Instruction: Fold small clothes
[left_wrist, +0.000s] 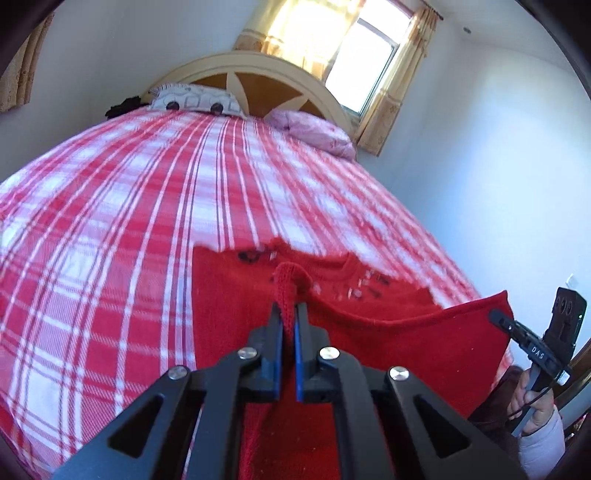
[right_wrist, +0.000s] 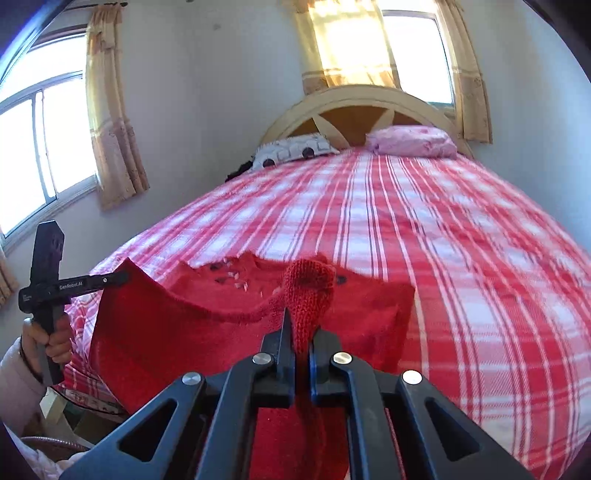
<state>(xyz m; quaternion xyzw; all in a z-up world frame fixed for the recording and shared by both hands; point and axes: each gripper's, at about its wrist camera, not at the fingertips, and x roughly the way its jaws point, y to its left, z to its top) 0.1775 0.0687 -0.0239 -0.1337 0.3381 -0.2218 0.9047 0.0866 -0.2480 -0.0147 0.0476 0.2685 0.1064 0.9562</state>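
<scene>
Both tools, left tool (left_wrist: 289, 314) and right tool (right_wrist: 301, 328), clenched on red sweater (left_wrist: 388, 343) hem at bed (left_wrist: 129, 221) foot edge; next, likely carry hem forward, folding.

A red knit sweater (left_wrist: 369, 354) with dark motifs lies on a red-and-white plaid bedspread (left_wrist: 147, 206).

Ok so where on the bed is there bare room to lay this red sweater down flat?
The plaid bedspread is bare between the red sweater and the two pillows: patterned pillow and pink pillow by the headboard. It is crowded only at the near edge, where both grippers' jaws pinch the sweater.
</scene>
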